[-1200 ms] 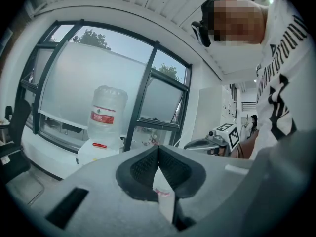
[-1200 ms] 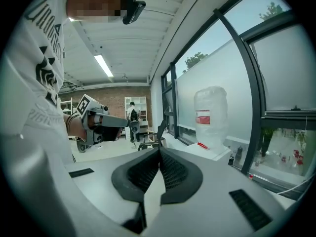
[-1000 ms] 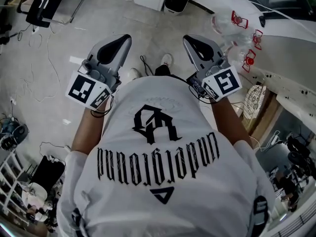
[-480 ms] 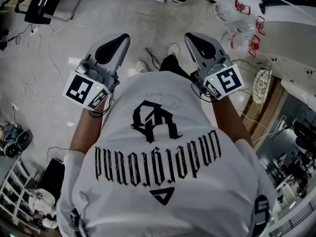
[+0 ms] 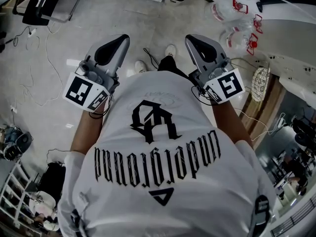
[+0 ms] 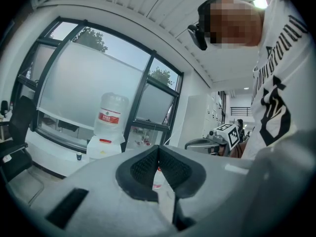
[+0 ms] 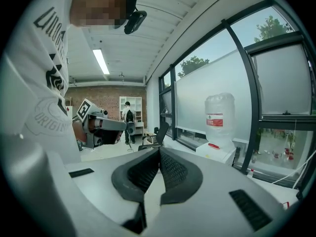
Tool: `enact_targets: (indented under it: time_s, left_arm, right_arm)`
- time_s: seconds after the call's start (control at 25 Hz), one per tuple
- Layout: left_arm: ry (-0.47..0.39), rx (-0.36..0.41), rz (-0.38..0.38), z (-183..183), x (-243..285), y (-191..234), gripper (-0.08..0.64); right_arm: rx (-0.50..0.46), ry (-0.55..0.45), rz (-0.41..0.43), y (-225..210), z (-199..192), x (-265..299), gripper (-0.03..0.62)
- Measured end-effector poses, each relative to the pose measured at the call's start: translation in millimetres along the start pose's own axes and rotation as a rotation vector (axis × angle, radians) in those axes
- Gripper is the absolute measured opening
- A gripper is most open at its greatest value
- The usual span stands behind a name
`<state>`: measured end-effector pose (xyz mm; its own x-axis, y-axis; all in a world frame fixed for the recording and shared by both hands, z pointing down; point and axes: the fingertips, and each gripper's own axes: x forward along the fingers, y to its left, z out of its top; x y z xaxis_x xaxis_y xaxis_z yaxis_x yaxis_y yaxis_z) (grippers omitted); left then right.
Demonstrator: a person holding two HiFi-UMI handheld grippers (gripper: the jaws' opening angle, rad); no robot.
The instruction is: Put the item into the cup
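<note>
Head view looks steeply down over the person's white printed T-shirt [image 5: 163, 181] to a bare concrete floor [image 5: 54, 112] strewn with cables, and neither a cup nor any item to go into it shows there or in either gripper view, so where the task's things stand cannot be told. The left gripper [image 5: 122, 38] and the right gripper [image 5: 192, 37] are both held out in front of the chest, well apart, pointing away from the body. In the left gripper view the jaws are pressed together at their tips with nothing caught between them; the small gap lower down shows only background, and a water dispenser [image 6: 109, 127] stands by the window [image 6: 84, 78] beyond. The right gripper view shows the same: tips meeting, nothing held. How the item will handle is open, since it is unseen: its weight, stiffness and slipperiness cannot be judged, nor a place to take hold. The black ribbed pads [image 7: 175, 172] look grippy enough for something small or smooth, and I would plan a light pinch across its narrowest part once it comes into view.
</note>
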<state>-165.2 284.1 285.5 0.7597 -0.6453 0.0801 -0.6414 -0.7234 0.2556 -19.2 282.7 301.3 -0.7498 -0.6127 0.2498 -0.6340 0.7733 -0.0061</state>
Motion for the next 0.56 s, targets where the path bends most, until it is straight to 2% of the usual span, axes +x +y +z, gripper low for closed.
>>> enact_targets:
  time_s: [0.56]
  left_arm:
    - [0.010,-0.019,-0.028,-2,15,1,0.014]
  right_arm:
    - [0.008,0.001,-0.011,-7,2,-4,0.015]
